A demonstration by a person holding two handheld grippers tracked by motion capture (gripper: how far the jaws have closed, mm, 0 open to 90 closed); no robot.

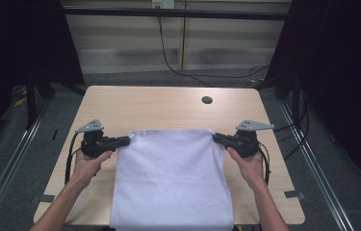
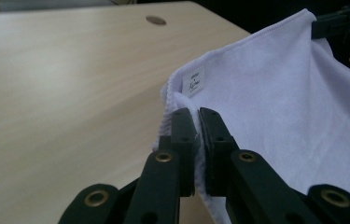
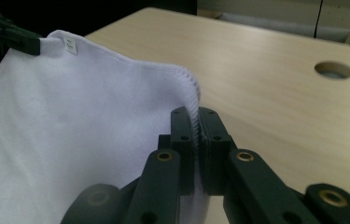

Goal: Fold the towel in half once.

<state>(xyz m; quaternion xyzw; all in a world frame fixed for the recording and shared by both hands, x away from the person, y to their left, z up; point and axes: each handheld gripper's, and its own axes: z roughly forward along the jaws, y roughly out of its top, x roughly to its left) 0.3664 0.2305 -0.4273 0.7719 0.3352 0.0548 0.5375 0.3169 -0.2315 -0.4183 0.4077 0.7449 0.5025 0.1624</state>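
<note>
Across the near half of the pale wood worktop (image 1: 168, 103) a white cloth (image 1: 171, 178) is spread, its far edge held taut and its near edge draped over the worktop's front. Soft, finely napped fabric with a stitched hem is seen. One far corner is clamped in the left gripper (image 1: 126, 141), the other in the right gripper (image 1: 216, 137), jaws clenched on fabric. A small sewn label (image 2: 193, 80) is revealed by the left gripper view; a round hole (image 1: 207, 100) lies beyond.
</note>
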